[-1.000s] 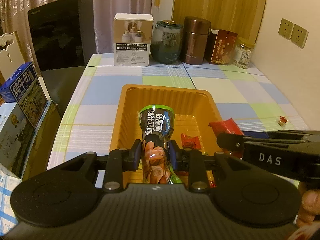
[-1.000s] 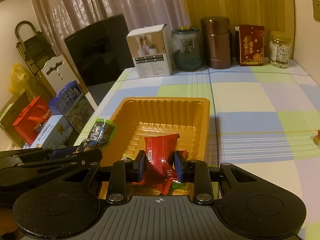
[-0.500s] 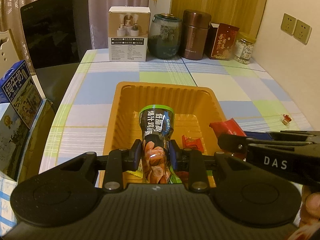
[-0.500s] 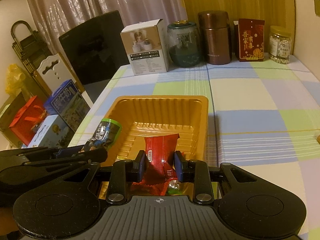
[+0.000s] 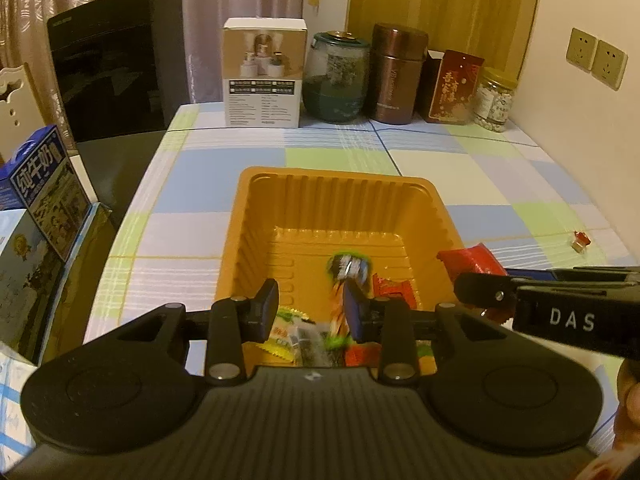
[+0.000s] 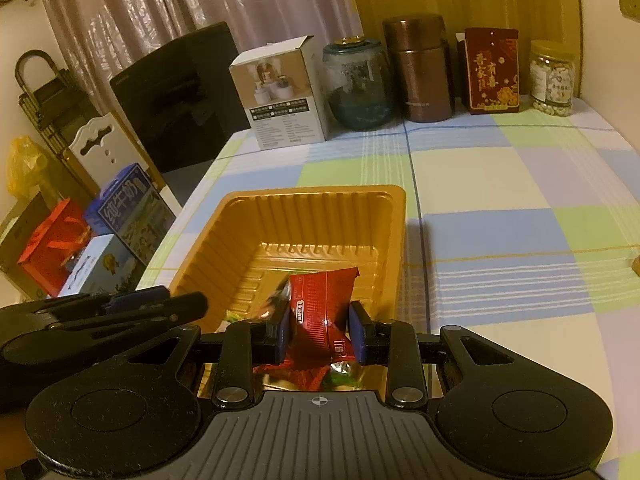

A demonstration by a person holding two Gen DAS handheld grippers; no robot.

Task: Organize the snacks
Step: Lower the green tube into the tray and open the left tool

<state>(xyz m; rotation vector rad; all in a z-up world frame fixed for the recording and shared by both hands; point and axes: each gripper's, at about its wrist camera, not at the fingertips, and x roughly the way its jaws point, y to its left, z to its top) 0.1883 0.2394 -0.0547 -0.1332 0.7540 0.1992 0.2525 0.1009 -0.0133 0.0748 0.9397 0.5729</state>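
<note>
While the left claw [image 5: 310,310] hangs over the near end of the orange tray [image 5: 336,184], its jaws have just been opening and now stand apart, pressing on nothing; the green-and-black snack tube [image 5: 346,270] shows blurred between them, over the tray floor, close against the right-hand finger [image 5: 354,312]; small wrapped sweets [image 5: 294,334] lie in the tray's near end; the right claw [image 6: 322,326] is clenched on a red snack packet [image 6: 322,304], held above the tray's near right part; the tray sits on the checked tabletop [image 6: 500,184]; one small wrapped candy [image 5: 580,239] lies alone on the cloth, well right of the tray; jars and boxes line the far edge.
</note>
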